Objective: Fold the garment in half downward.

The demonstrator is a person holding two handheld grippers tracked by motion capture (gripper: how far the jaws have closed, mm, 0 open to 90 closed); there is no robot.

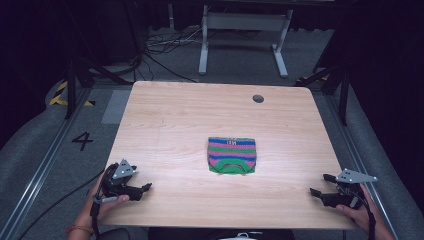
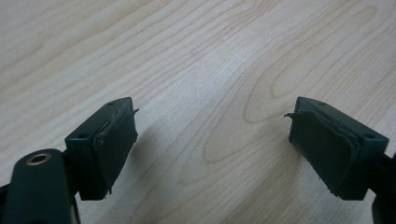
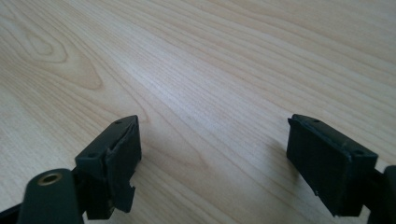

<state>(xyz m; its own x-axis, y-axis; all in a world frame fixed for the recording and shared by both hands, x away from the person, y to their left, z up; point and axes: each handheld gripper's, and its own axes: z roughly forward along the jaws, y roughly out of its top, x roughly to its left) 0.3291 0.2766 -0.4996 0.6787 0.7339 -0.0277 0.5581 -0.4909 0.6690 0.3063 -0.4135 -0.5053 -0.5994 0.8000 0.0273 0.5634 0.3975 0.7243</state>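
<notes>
The left hand-held gripper [image 1: 146, 188] and right hand-held gripper [image 1: 317, 185] rest at the counter's [image 1: 165, 120] near corners, jaws spread wide and empty, likely parked in readiness. Ahead, between them and well apart from both, lies the folded striped cloth [image 1: 231, 155].

Each gripper was black, the left gripper [image 1: 131, 188] and the right gripper [image 1: 320, 186] both topped by a grey three-cornered plate and trailing a dark cable. Their jaws carried worn dark pads [image 2: 114, 144] with ragged edges, and a brass-ringed hole [image 3: 49, 178] sat on the body. The left wrist wore a reddish band [image 1: 77, 229].
</notes>
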